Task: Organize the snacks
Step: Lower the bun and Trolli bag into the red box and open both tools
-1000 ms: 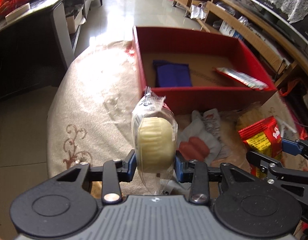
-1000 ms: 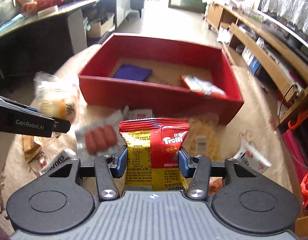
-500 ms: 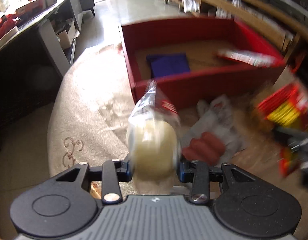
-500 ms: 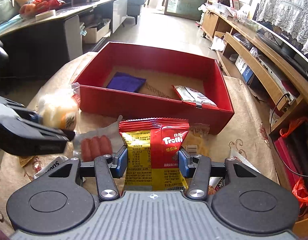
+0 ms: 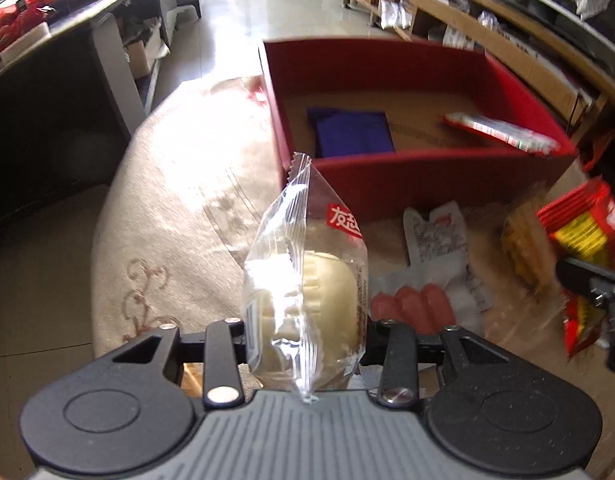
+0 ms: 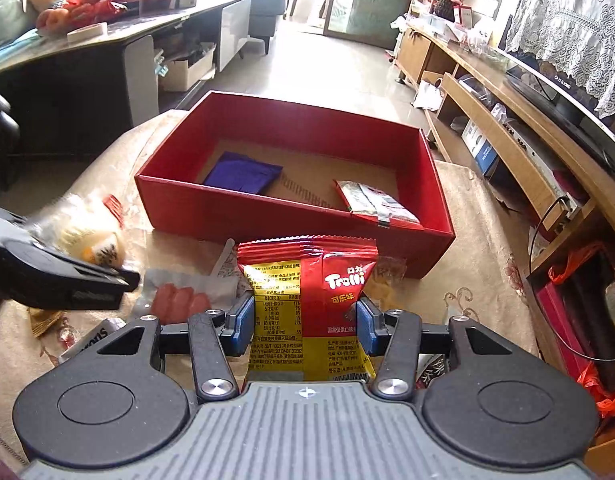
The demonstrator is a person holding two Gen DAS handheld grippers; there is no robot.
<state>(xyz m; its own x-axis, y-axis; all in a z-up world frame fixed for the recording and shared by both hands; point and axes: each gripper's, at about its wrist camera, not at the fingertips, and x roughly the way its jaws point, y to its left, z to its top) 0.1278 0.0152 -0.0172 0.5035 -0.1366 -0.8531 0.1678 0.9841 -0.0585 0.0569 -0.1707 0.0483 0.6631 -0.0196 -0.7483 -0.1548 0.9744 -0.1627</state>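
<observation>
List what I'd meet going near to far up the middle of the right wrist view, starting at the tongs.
Right tongs shut on the Trolli gummy bag → near wall of the red box → striped red snack packet on the box floor → far wall of the box → bare tiled floor beyond.

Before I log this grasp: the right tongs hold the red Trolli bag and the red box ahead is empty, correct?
Not empty. The right wrist view shows the red box holding a blue packet and a red-edged packet. The right tongs do hold the Trolli bag.
</observation>
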